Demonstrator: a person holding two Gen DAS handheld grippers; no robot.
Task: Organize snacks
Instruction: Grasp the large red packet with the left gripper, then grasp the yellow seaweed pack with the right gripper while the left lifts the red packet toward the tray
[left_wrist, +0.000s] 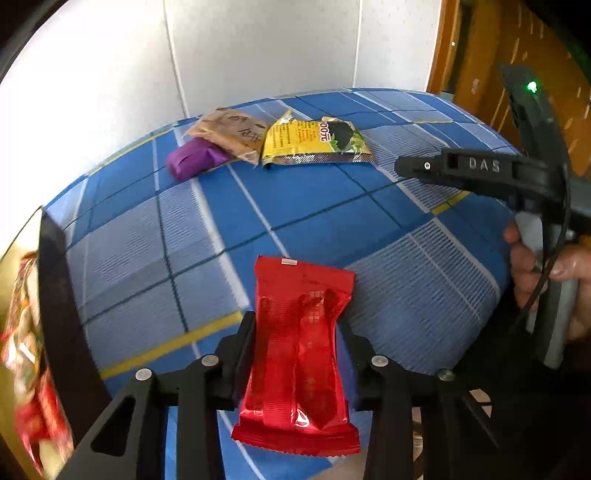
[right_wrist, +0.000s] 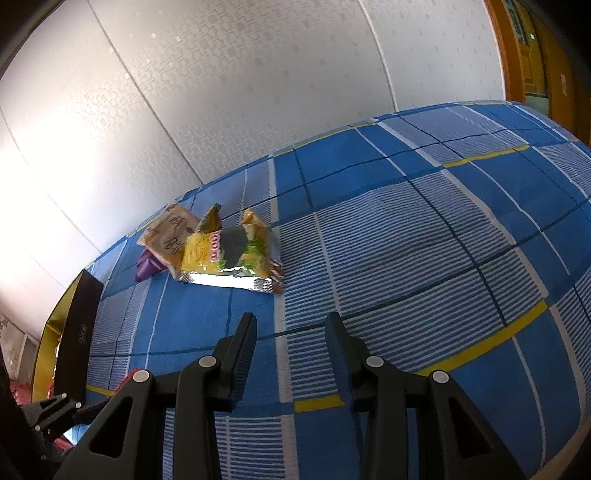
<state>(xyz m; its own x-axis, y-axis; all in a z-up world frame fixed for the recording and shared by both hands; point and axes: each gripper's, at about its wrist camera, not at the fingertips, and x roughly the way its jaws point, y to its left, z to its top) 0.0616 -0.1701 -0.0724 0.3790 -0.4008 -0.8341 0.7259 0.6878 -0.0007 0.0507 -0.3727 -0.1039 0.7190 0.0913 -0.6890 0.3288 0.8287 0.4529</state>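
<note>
Left gripper (left_wrist: 295, 332) held level above the blue plaid bed cover (left_wrist: 332, 206), fingers clamped on a glossy, crinkled red foil snack pack (left_wrist: 295, 354) pinched at its waist. Right gripper (right_wrist: 290, 332) angled down over the same cover, fingers spread, nothing between them. Beyond the red pack: yellow foil packet (left_wrist: 314, 142), tan paper-like pouch (left_wrist: 231, 133), purple wrapped block (left_wrist: 194, 160), all touching; black-walled box (left_wrist: 62, 314) left of it.

Both wrist views, seemingly close, share the bedspread (left_wrist: 314, 206).

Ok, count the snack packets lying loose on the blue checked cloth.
3: a purple packet, a tan packet overlapping it, and a yellow packet beside them. More may be hidden underneath.
</note>
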